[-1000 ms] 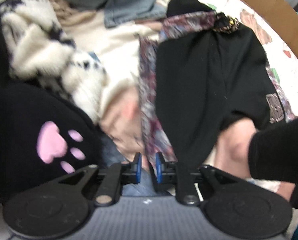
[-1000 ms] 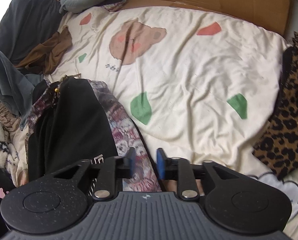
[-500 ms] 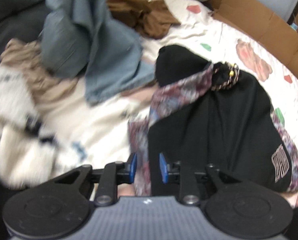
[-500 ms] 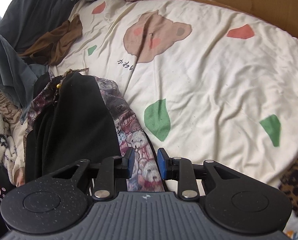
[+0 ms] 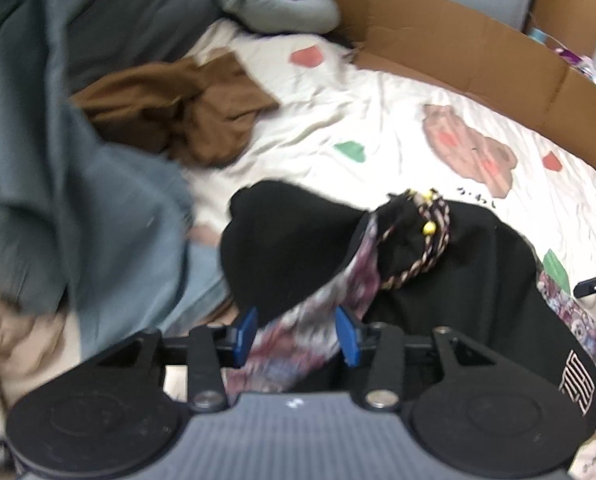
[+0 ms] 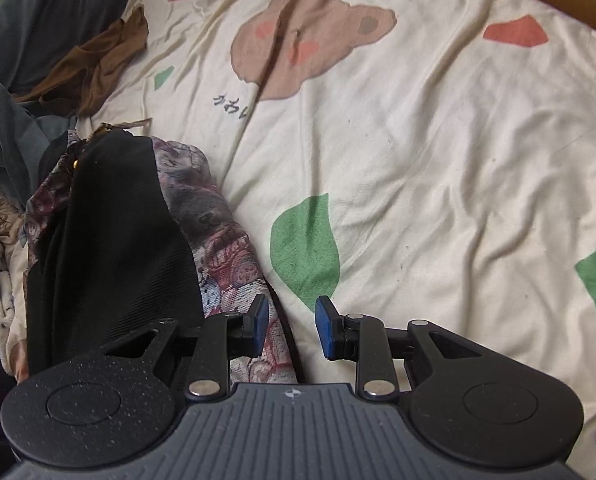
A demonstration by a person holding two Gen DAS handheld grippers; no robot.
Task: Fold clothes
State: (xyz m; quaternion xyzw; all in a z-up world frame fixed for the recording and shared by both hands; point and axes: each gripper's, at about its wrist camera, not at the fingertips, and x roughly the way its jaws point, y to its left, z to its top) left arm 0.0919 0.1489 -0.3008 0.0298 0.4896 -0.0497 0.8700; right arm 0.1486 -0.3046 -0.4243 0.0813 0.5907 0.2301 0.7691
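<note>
Left wrist view: a black garment (image 5: 450, 292) with patterned lining (image 5: 298, 336) was recorded directly ahead of the left gripper (image 5: 295, 334), its long axis running away and to the right. A patterned strip was seen between the jaws, which had just been opening to a middling gap; the pads were not pressed on it. The right gripper (image 6: 289, 326) was noted narrowly parted and empty, the garment's hem just to its left on the bedsheet (image 6: 418, 160). The left was judged nearer. Grey-blue (image 5: 77, 200) and brown clothes (image 5: 185, 116) lay beyond-left.
</note>
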